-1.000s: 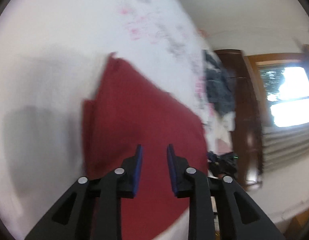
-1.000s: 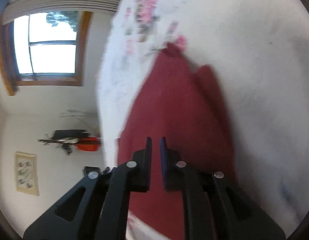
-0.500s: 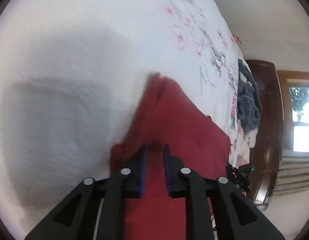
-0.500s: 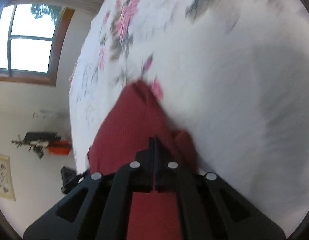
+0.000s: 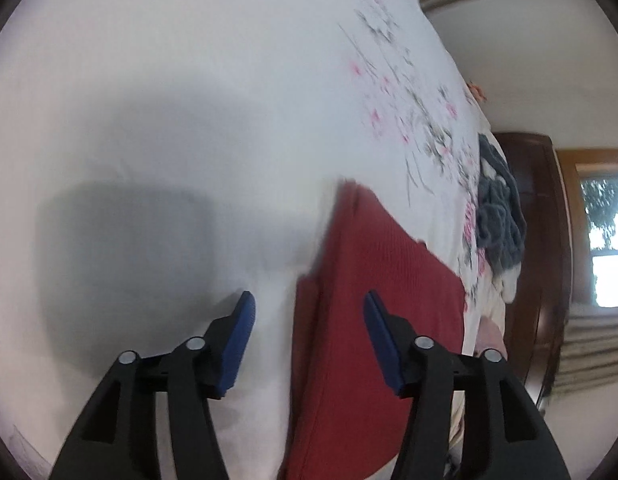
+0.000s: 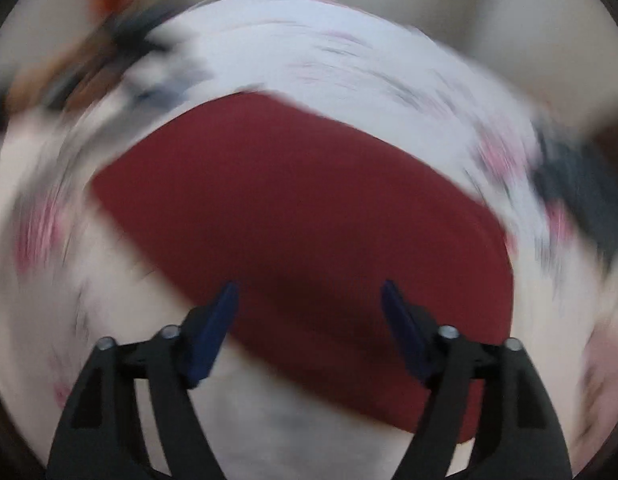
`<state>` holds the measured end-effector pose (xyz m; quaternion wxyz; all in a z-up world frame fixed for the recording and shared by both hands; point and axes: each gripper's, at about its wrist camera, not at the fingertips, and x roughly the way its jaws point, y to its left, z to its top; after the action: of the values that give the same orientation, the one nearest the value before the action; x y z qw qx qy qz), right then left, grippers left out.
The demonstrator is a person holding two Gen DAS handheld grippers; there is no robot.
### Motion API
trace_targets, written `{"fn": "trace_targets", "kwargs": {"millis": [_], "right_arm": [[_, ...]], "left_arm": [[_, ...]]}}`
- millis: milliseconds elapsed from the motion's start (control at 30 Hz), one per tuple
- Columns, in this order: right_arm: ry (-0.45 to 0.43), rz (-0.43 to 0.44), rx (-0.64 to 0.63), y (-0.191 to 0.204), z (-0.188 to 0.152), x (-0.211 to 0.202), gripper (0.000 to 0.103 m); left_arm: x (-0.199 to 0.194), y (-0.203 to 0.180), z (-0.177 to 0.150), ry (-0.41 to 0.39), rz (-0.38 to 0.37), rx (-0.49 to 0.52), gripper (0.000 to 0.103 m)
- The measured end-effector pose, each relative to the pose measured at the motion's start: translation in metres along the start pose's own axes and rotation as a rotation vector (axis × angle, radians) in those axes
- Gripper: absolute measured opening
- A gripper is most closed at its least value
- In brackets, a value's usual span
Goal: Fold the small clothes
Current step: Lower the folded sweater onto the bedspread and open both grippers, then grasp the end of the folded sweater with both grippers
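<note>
Hovering agape, left gripper [image 5: 307, 308] and right gripper [image 6: 309, 292] frame red garment [image 5: 373, 304]; only left shows grey clothes [image 5: 499, 220].

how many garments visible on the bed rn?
2. A red garment lies flat on the floral bedsheet just ahead of both open grippers; a grey-blue garment sits bunched near the bed's far edge. More may be hidden outside the blurred views.

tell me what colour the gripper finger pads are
Blue pads, on black fingers; sharpest in the left wrist view.
</note>
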<state>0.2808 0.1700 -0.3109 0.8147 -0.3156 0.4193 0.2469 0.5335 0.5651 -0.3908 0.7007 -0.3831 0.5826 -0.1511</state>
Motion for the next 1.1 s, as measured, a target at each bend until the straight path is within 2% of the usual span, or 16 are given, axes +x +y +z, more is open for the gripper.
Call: {"fn": "trace_targets", "kwargs": {"millis": [67, 133, 200, 233, 333, 600, 833, 933, 967, 1000, 1100], "right_arm": [[-0.046, -0.063, -0.169, 0.053, 0.002, -0.006, 0.086], [-0.091, -0.124, -0.315, 0.106, 0.008, -0.007, 0.086], [-0.11, -0.177, -0.425, 0.141, 0.013, 0.0, 0.086], [-0.127, -0.237, -0.488, 0.158, 0.015, 0.006, 0.086], [-0.129, -0.326, -0.599, 0.186, 0.022, 0.026, 0.086], [-0.06, -0.445, -0.679, 0.196, 0.053, 0.087, 0.084], [-0.083, -0.499, -0.687, 0.194, 0.088, 0.098, 0.081], [-0.055, -0.463, -0.658, 0.187, 0.096, 0.099, 0.063], [-0.041, -0.443, -0.643, 0.184, 0.098, 0.1, 0.045], [-0.023, -0.417, -0.629, 0.181, 0.099, 0.104, 0.022], [-0.024, -0.372, -0.57, 0.174, 0.101, 0.099, 0.015]], "left_arm": [[0.001, -0.002, -0.005, 0.02, 0.006, 0.023, 0.059], [-0.003, -0.002, -0.009, 0.024, 0.005, 0.038, 0.062], [-0.009, -0.002, -0.009, 0.014, 0.007, 0.046, 0.066], [-0.011, -0.001, -0.009, 0.012, 0.005, 0.048, 0.066], [-0.02, 0.002, -0.009, 0.01, -0.011, 0.056, 0.066], [-0.017, 0.012, -0.013, 0.025, -0.061, 0.044, 0.066], [-0.014, 0.013, -0.008, 0.021, -0.089, 0.012, 0.066], [-0.013, 0.014, -0.005, 0.026, -0.109, -0.011, 0.067], [-0.012, 0.014, -0.005, 0.029, -0.112, -0.015, 0.067], [-0.012, 0.014, -0.004, 0.032, -0.114, -0.018, 0.067], [-0.009, 0.014, -0.004, 0.044, -0.125, -0.034, 0.067]]}}
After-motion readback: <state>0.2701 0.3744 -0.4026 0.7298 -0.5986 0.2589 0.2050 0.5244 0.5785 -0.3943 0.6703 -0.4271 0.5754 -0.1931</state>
